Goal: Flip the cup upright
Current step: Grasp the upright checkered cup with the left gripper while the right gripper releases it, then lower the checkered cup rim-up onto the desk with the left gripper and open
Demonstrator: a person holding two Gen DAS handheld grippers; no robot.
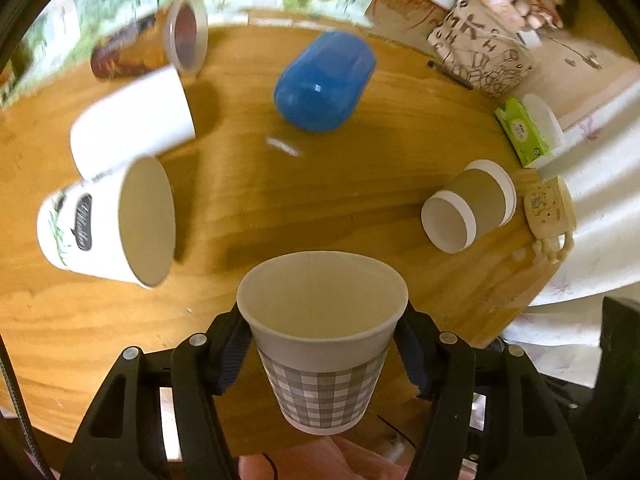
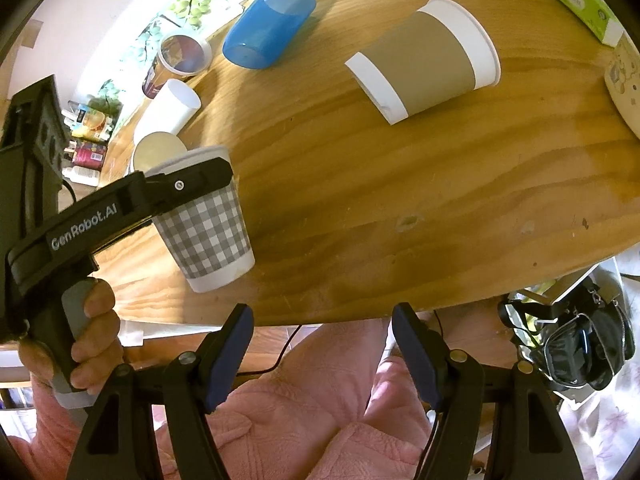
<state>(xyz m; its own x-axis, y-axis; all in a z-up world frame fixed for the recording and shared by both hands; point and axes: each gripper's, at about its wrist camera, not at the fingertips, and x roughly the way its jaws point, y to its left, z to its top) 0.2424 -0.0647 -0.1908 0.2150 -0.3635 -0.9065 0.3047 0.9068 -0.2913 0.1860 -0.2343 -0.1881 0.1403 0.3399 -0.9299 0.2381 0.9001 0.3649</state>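
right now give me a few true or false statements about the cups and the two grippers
1. The left gripper is clamped on the grey checked paper cup. True.
2. That checked cup has its mouth facing down. False: its open mouth faces up and the inside looks empty.
3. The right gripper holds the brown-sleeved white paper cup. False: its jaws are open with nothing between them, and that cup lies on its side on the round wooden table.
4. The blue plastic cup lies on its side on the table. True.
5. The green tissue pack sits in the middle of the table. False: it is at the table's edge.
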